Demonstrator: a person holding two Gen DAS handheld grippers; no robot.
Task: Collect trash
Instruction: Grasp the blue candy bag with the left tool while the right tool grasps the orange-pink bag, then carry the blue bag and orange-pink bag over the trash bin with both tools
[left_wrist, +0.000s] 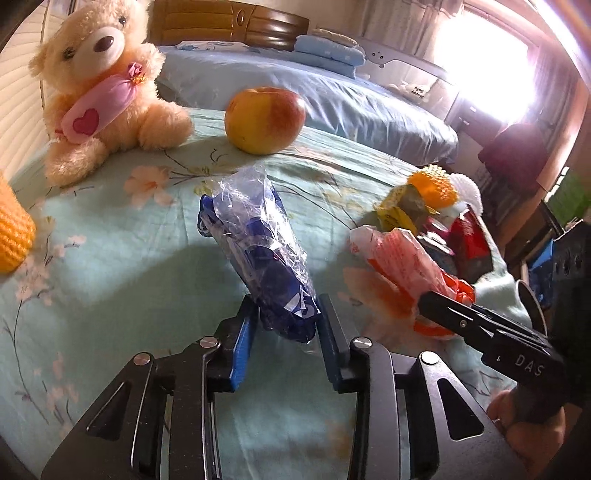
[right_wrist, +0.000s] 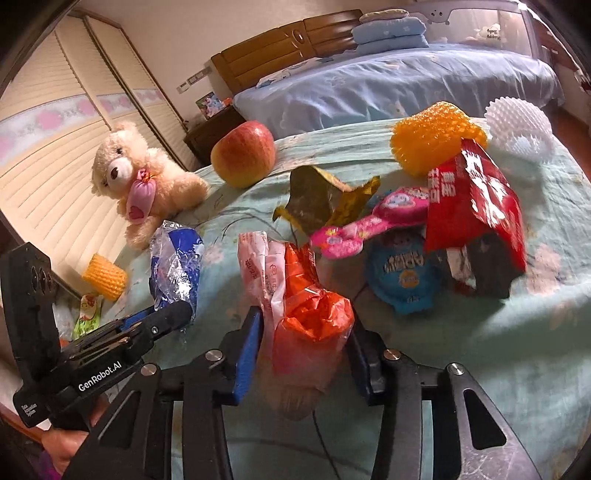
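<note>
**2 grippers, 2 wrappers, both pinched on the bed cover**

Left wrist view, left to right: an orange foam sleeve sits at the left edge, a teddy bear at upper left, an apple upper centre, all on the floral bed cover. Bottom centre, the left gripper has its 2 blue pads narrowed to a small gap w/ the blue-and-clear plastic wrapper between them; the pads press the wrapper's lower end from both sides and the rest of it sticks up and away toward frame centre. Right of that, the orange-and-white plastic bag lies crumpled, its near end caught at the tip of the right gripper, which enters from lower right. Behind it is a heap of other wrappers, too jumbled to sort in this view.

Right wrist view, left to right: the left gripper comes in from lower left, its tip on the blue wrapper's near end. Bottom centre, the right gripper's pads stand partly closed, approx. halfway, squeezing the orange bag's bunched lower part from both sides; the bag's top rises toward frame centre. Right of centre lie a pink wrapper, a blue round lid and a red packet, touching one another. An orange spiky ball and a white spiky ball sit upper right.
</note>
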